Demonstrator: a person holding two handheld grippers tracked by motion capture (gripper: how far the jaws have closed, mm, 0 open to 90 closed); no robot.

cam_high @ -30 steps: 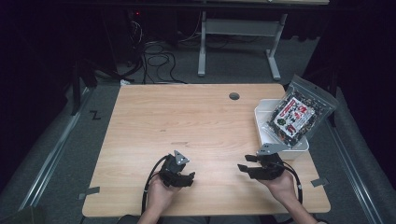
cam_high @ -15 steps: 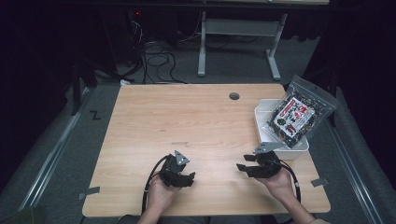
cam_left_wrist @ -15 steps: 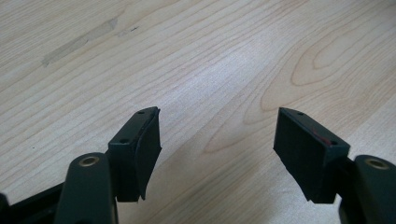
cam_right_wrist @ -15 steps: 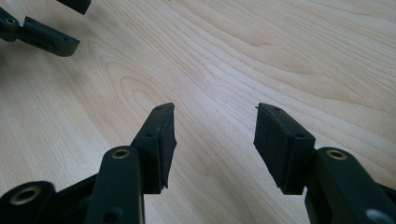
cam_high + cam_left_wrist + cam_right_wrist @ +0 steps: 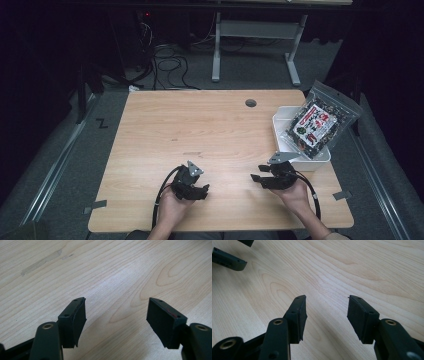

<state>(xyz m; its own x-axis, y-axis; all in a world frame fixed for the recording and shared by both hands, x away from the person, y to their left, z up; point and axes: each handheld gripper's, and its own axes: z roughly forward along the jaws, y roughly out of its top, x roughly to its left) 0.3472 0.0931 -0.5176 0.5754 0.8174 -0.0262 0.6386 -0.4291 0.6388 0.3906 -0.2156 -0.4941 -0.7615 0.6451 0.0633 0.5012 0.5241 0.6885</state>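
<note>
My left gripper (image 5: pixel 199 192) rests low over the near part of the wooden table (image 5: pixel 210 125), held by a hand, and my right gripper (image 5: pixel 259 179) sits a short way to its right. Both stand open with nothing between their fingers. In the left gripper view, the left gripper (image 5: pixel 116 301) has only bare wood grain between its black pads. The right gripper (image 5: pixel 327 298) in the right gripper view is also over bare wood, with the left gripper's jaw tips (image 5: pixel 229 261) at the top left.
A white tray (image 5: pixel 282 117) stands at the table's right edge with a clear bag of printed snacks (image 5: pixel 319 122) leaning in it. A round cable hole (image 5: pixel 250 103) is near the far edge. Cables and a desk frame (image 5: pixel 255 30) lie on the floor behind.
My right gripper has drifted slightly to the left. The left gripper has stayed where it was.
</note>
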